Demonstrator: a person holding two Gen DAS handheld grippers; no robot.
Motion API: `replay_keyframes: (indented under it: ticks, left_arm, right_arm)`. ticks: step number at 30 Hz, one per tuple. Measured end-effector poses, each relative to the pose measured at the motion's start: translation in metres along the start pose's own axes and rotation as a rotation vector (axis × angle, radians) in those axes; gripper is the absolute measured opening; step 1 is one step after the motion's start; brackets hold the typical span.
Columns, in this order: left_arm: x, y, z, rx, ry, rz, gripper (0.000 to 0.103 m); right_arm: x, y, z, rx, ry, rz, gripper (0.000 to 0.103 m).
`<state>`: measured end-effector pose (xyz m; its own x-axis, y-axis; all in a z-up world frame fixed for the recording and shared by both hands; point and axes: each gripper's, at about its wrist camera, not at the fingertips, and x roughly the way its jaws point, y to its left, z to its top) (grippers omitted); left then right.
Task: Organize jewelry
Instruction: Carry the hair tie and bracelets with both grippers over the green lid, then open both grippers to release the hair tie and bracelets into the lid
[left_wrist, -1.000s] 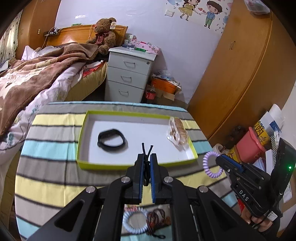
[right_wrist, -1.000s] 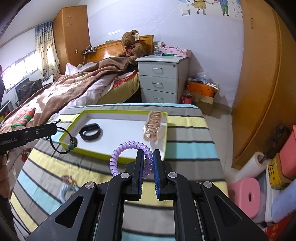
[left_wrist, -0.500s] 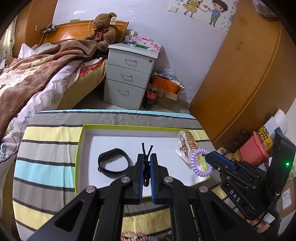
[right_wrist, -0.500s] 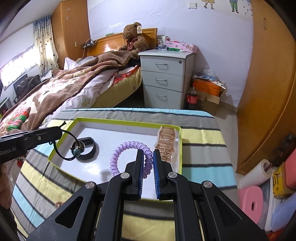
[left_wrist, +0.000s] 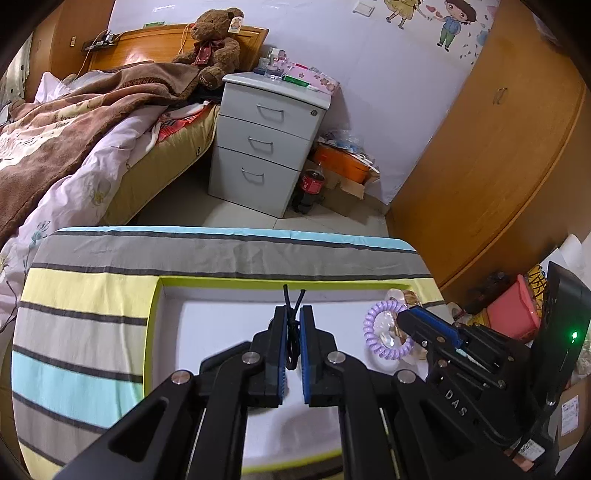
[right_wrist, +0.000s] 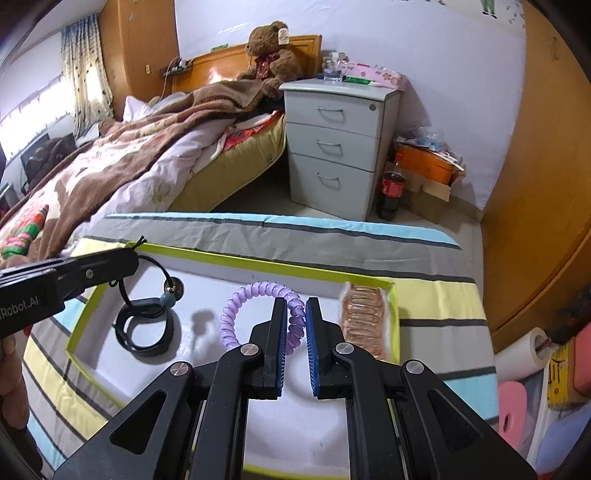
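Your left gripper (left_wrist: 293, 314) is clamped on one black cord bracelet (right_wrist: 162, 275) and your right gripper (right_wrist: 296, 310) on one purple coil band (right_wrist: 258, 291), both over the green-rimmed tray (right_wrist: 236, 258) holding one black wristband (right_wrist: 146, 332) and one rose-gold bracelet (right_wrist: 364, 317).

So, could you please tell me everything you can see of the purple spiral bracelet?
The purple spiral bracelet is a pale lilac coil, plastic-looking and glossy, wound like a phone cord into a closed ring. The right gripper is shut on one side of it, so the loop stands up and leans left of the jaws. It hangs over the white floor of the green-rimmed tray, casting a shadow there; whether it touches the floor I cannot tell. A gold-coloured bracelet lies to its right.
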<state>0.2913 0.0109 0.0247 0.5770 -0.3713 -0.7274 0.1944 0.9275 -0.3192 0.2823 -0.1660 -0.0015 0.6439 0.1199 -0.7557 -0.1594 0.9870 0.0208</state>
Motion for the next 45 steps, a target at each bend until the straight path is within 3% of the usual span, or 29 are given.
replay_keyframes:
  ticks: [17, 28, 41, 45]
  left_arm:
    - [0.039, 0.040, 0.001, -0.053, 0.063, 0.090, 0.007]
    - [0.043, 0.042, -0.003, -0.055, 0.073, 0.132, 0.008]
    - [0.046, 0.044, -0.005, -0.043, 0.083, 0.183, 0.018]
    - [0.044, 0.042, -0.005, -0.034, 0.079, 0.180, 0.026]
  right_arm:
    - [0.038, 0.004, 0.003, -0.030, 0.070, -0.052, 0.010]
    - [0.043, 0.009, 0.002, -0.055, 0.075, -0.063, 0.010]
    - [0.043, 0.008, 0.003, -0.049, 0.071, -0.072, 0.013]
    - [0.042, 0.008, 0.004, -0.042, 0.066, -0.067, 0.014]
